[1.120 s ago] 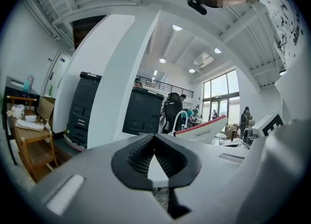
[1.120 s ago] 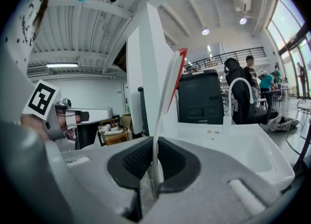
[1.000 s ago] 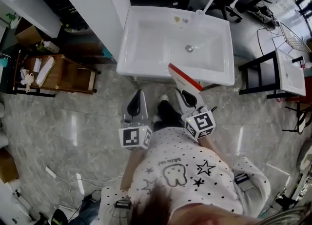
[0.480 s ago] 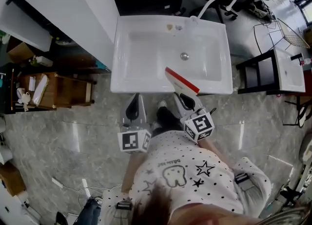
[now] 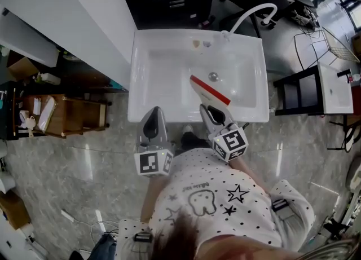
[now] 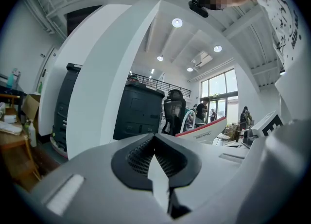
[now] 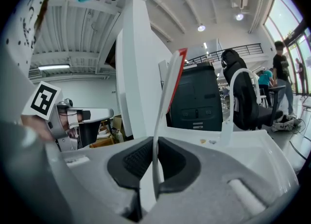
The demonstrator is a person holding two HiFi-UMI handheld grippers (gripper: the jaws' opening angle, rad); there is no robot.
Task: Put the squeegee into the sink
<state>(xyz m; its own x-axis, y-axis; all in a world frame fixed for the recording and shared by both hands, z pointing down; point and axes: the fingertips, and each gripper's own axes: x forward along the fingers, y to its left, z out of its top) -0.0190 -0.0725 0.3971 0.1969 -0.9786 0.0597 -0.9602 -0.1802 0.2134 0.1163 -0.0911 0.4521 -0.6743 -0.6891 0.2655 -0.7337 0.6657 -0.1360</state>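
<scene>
White plastic with a red edge: that is the squeegee (image 5: 210, 91), and your right gripper (image 5: 211, 111) is clamped on its thin white end; in the right gripper view the pads pinch it from both sides and it stands up from the jaws, red strip on top. A second ago its red-edged end lay just over the front rim of the sink (image 5: 137, 73); now it reaches out above the basin, its far corner near the drain (image 5: 213, 76); both grippers have come forward, and the left gripper (image 5: 154, 111) now has its tip over the front rim. I judge the carry nearly done; the squeegee is above the sink but in your grip, not yet resting in it; lowering and letting go remain.

Your left gripper is closed on nothing; its own view shows the pads meeting with only air between them. Only the head view gives you the layout: basin, drain, the curved white faucet (image 5: 251, 12) at the back corner, and how far past the rim the squeegee reaches. Only the right gripper view shows the grip itself; the left gripper view catches the squeegee side-on, off to its right, with a black cabinet (image 6: 138, 116) and an office chair (image 6: 174, 111) beyond.
</scene>
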